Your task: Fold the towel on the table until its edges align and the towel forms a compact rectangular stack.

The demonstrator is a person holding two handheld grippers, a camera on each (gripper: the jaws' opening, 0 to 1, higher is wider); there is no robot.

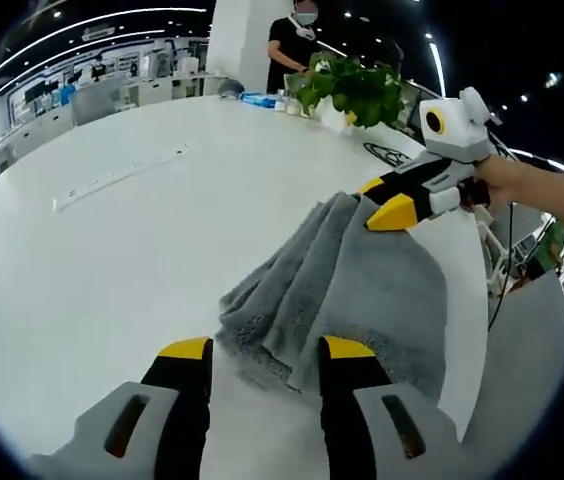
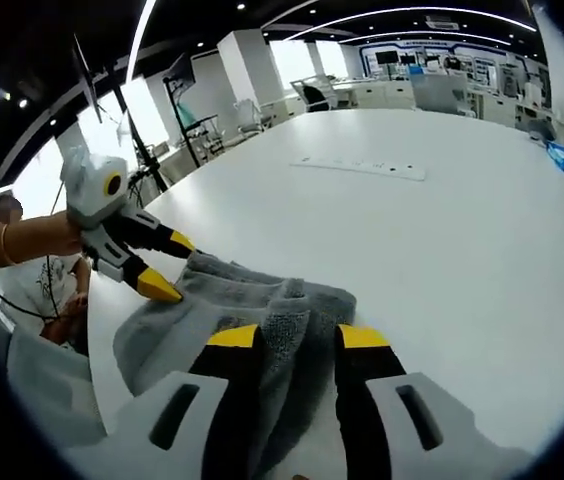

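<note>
A: What's the surface like, starting from the left?

B: In the left gripper view a wide white table runs out to the left of the jaws, bare but for a long white power strip lying well beyond them. Desks and ceiling lights stand behind that. Farther right, past the table's far edge, is a leafy plant with a person behind it.

A: And the towel?

B: The grey towel lies bunched in folds just ahead of the left gripper, running from between the jaws up and to the right. The jaws stand apart; the towel's near edge sits at the right jaw's tip, but I cannot tell whether they grip it.

A: The other tool?

B: The right gripper comes in from the right with its yellow tips at the towel's far end.

A: From its own view?

B: At the left a hand holds the left gripper, tips touching the towel. Between the right gripper's jaws a fold of towel rises; they are parted, with cloth between them. Beyond lies the table, the strip and an open office with columns.
</note>
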